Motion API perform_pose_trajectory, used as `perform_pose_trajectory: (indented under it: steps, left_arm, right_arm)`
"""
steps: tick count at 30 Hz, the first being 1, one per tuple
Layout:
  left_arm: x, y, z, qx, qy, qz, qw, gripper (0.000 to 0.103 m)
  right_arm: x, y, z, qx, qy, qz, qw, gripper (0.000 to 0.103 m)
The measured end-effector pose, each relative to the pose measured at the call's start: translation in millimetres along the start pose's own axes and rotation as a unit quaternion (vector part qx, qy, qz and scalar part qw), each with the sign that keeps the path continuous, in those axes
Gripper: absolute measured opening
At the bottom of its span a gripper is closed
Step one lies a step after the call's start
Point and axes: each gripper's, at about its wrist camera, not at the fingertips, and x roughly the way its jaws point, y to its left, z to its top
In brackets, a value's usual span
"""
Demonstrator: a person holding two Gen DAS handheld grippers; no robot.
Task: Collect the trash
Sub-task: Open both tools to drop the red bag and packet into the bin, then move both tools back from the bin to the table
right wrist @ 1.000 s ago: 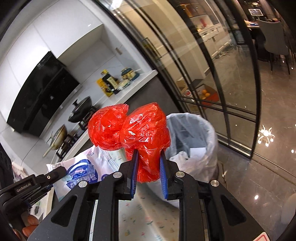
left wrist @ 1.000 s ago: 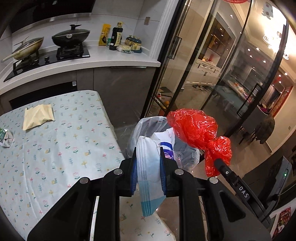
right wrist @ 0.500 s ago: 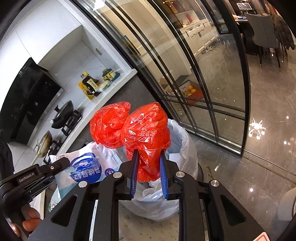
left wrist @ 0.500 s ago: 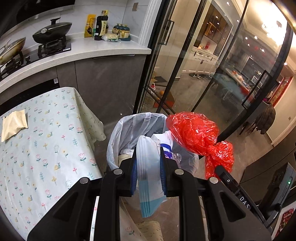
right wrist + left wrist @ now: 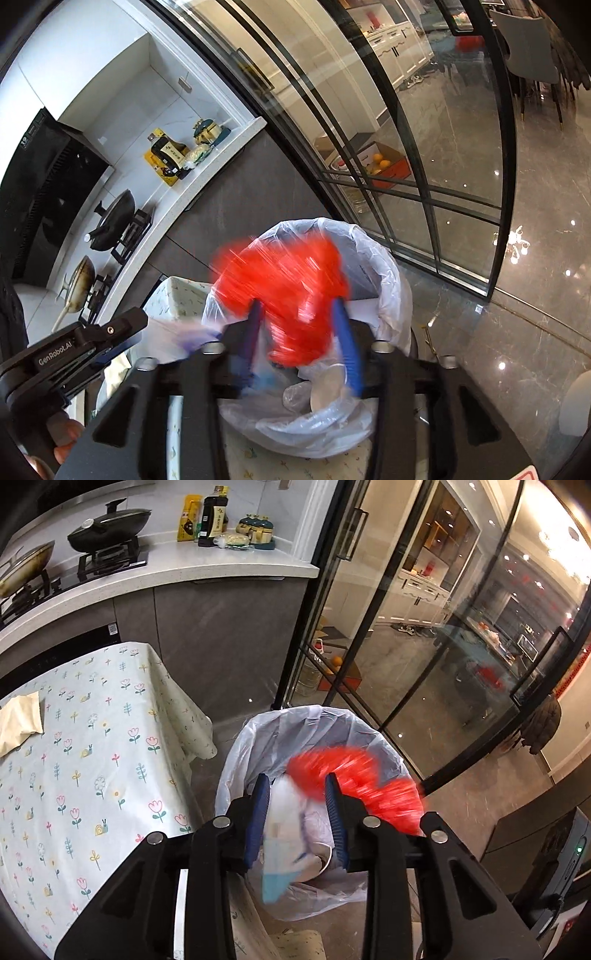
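One bin (image 5: 310, 723) with a clear liner is seen below both grippers. The left gripper's (image 5: 297, 814) jaws are opening; one white-and-blue packet (image 5: 282, 834) is blurred between them. The right gripper's (image 5: 297, 332) jaws are opening too; one red bag (image 5: 291, 284) is blurred between them.

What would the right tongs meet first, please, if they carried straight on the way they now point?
Most likely the red plastic bag, blurred between the opening right tongs, then the lined trash bin and the rubbish in it. Depth is hard to judge.
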Motion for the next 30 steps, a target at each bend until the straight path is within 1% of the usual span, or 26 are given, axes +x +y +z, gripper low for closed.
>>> perform_pose_trajectory:
  steps: [2, 3, 5, 7, 9, 14, 18, 30]
  left_arm:
    - [1, 4, 1, -0.006, 0.003, 0.000, 1.0000, 0.037]
    - [1, 6, 2, -0.008, 0.002, 0.001, 1.0000, 0.040]
    - [-1, 10, 2, -0.012, 0.002, -0.001, 0.9999, 0.042]
    - [-4, 15, 2, -0.019, 0.000, 0.000, 0.9998, 0.049]
    - [-8, 19, 1, -0.026, -0.003, 0.001, 0.9997, 0.052]
    - [-19, 33, -2, -0.034, -0.011, 0.007, 0.9993, 0.053]
    - [-35, 48, -9, -0.043, -0.020, 0.019, 0.9987, 0.057]
    - [-90, 116, -15, -0.103, -0.054, 0.049, 0.9920, 0.058]
  right_arm:
    - [1, 3, 0, -0.003, -0.003, 0.000, 1.000, 0.054]
    - [2, 5, 0, -0.003, -0.001, 0.000, 1.000, 0.055]
    - [2, 7, 0, -0.002, 0.000, 0.003, 1.000, 0.055]
    - [0, 8, -1, -0.001, -0.001, 0.004, 1.000, 0.055]
    - [-2, 7, -2, 0.000, 0.001, 0.007, 1.000, 0.056]
    - [-6, 18, -7, -0.011, 0.008, 0.013, 1.000, 0.056]
    - [-10, 34, -15, -0.025, 0.012, 0.022, 0.999, 0.056]
    - [-19, 101, -44, -0.077, 0.023, 0.057, 0.995, 0.057]
